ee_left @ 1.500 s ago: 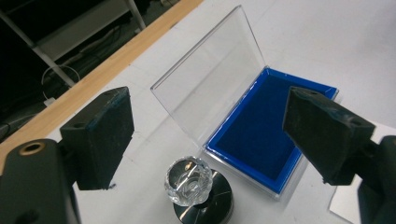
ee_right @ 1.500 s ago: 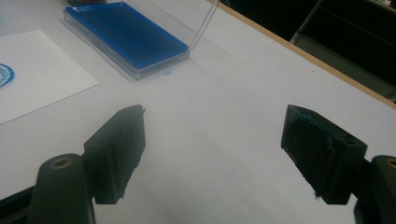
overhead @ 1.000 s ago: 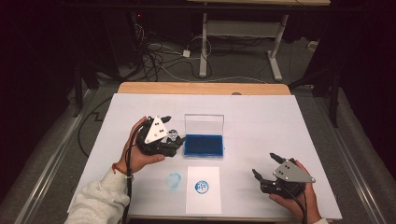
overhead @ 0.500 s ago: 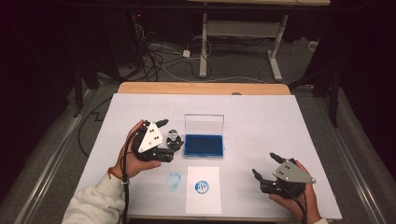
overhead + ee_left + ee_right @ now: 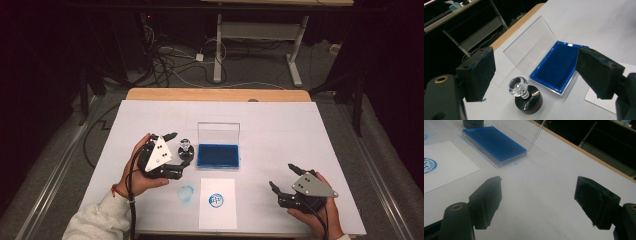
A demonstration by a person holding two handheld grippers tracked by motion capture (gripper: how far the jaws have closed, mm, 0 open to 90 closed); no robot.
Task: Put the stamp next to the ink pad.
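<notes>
While my left claw [image 5: 534, 72] stands wide open and empty, the stamp [image 5: 525, 96] sits upright on the table [image 5: 280, 125] between its jaws, touching neither, just left of the open ink pad [image 5: 556, 66]. Its clear faceted knob looks hard and slick, and the black base looks stiff and light, I judge. A grip on the narrow neck or across the knob should hold best; the round base could roll in the pads. Paper [image 5: 216, 202] with a blue print lies near me. My right claw [image 5: 287, 180] rests open and empty, well apart at the right.
</notes>
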